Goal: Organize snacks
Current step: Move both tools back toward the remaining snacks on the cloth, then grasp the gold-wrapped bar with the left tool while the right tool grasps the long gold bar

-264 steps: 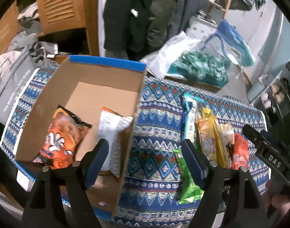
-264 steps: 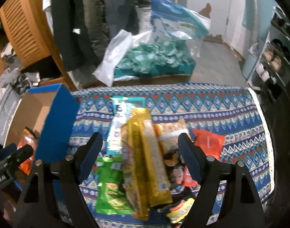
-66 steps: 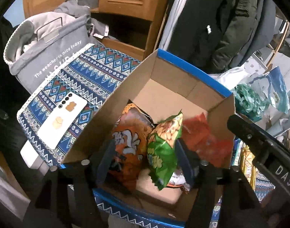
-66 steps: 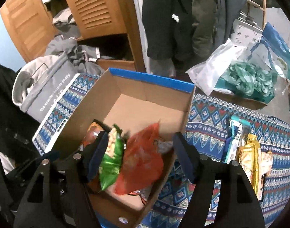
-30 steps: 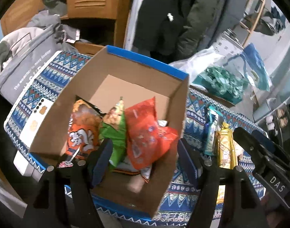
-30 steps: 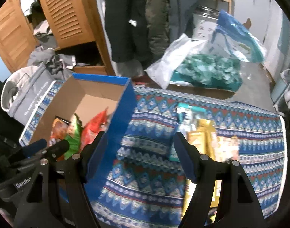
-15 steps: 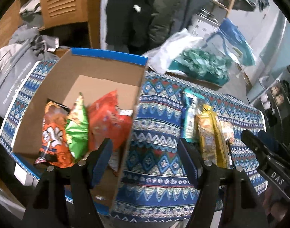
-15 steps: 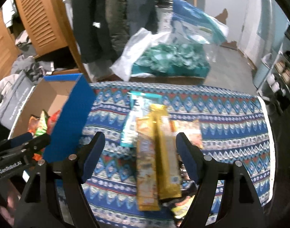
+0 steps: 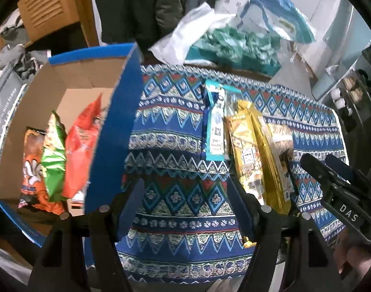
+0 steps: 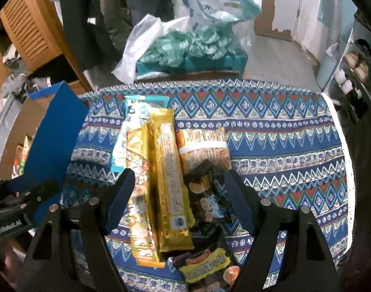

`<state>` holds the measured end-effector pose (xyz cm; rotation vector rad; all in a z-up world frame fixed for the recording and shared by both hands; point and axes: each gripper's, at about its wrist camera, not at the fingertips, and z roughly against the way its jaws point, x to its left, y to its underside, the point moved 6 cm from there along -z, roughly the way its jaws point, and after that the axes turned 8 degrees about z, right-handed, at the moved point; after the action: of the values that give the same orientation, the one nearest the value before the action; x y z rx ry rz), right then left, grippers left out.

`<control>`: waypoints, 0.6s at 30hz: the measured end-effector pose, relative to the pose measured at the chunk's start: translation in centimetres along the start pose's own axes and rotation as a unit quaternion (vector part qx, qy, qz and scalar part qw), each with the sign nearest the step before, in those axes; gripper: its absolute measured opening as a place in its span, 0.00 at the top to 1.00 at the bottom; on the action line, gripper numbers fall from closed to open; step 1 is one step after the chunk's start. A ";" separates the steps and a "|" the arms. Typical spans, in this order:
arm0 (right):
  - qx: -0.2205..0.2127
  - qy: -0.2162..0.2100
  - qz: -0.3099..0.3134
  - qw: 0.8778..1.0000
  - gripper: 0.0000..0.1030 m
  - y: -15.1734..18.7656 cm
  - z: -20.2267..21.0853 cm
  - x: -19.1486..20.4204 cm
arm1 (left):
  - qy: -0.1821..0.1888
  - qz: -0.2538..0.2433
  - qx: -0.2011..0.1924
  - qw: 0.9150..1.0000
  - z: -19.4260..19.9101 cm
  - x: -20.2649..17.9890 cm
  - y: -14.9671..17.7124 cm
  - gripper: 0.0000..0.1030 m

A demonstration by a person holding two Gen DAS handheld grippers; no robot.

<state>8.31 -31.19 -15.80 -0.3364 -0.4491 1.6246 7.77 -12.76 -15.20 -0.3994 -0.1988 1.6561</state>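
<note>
Right gripper (image 10: 178, 194): jaws apart and empty, having just been opening, pointed steeply down over a patterned blue tablecloth (image 10: 282, 131) on a table. Left gripper (image 9: 185, 199): jaws likewise apart, nothing between them, above bare cloth beside the box.

Surface and room: the cloth carries bands of zigzags and diamonds. Beyond the table's far edge lie a white plastic bag (image 10: 136, 46) and a teal carton of green wrapped items (image 10: 192, 46); dark coats hang behind, a louvred wooden door (image 10: 27, 24) stands at the left, and a shelf unit at the right.

Snacks on the cloth: two long gold packets (image 10: 171, 170) lie side by side, directly beneath the right gripper's open jaws; a teal packet (image 10: 132, 121) is partly under their left edge; a brown-and-white packet (image 10: 205, 146) touches their right edge; a dark packet (image 10: 207, 194) and a yellow-edged packet (image 10: 205, 265) lie nearer.

Cardboard box (image 9: 117, 126): blue outside, left of the pile, holding an orange bag (image 9: 32, 170), a green bag (image 9: 54, 165) and a red bag (image 9: 81, 150), upright. Its tall blue wall stands between the left gripper and these bags.
</note>
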 end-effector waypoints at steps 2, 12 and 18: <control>0.008 0.000 0.002 1.000 0.25 0.1 -1.0 -0.1 | -0.001 -0.003 0.005 1.000 -0.5 -0.4 0.2 0.30; 0.051 -0.012 0.017 0.998 0.25 1.3 -5.8 -0.2 | -0.020 -0.015 0.031 0.999 -4.5 -1.8 0.4 0.30; 0.070 -0.023 0.022 0.997 0.38 2.0 -7.7 0.0 | -0.029 -0.014 0.051 0.998 -6.5 -1.8 0.5 0.30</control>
<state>10.21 -30.61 -23.46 -0.2051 -0.3626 1.6990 9.83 -15.24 -21.13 -0.2699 -0.1626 1.6440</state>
